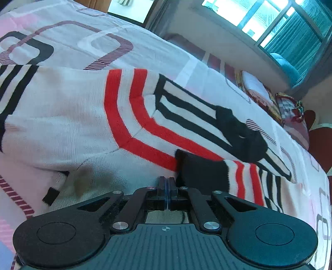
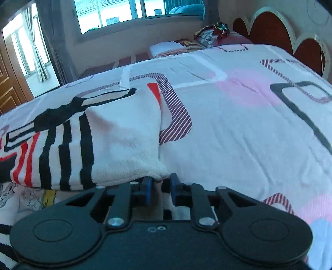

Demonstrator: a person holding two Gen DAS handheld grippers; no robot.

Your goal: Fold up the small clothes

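Daylight from the window (image 2: 116, 12) falls across a bed (image 2: 238, 124) dressed in a pale sheet printed with pink patches and rounded dark rectangles, its scalloped red headboard (image 2: 269, 27) at the far end and some folded bedding (image 2: 172, 46) stacked by the far edge under the sill. On the sheet lies the task's garment, a small white knit sweater (image 1: 68, 116) with red chevron bands and black stripes, spread fairly flat near the bed's near edge, apparently so its parts can be turned inward one at a time. Its black-cuffed sleeve (image 1: 209, 172) lies over the body of the garment, which suggests the fold is already partly made. The left tool (image 1: 167, 182) has its fingers pressed together with barely a slit between the blue pads, right at the sweater's lower edge beside the black cuff; whether a thin layer of knit is caught between them cannot be told from this view. The right tool (image 2: 159, 187) has its fingers spread apart, sitting at the rounded white corner of the sweater, the cloth bulging just above the left pad, probably poised to take that corner. Beneath the near side a second printed fabric (image 2: 31, 199) with cartoon line drawings shows, likely another garment waiting.
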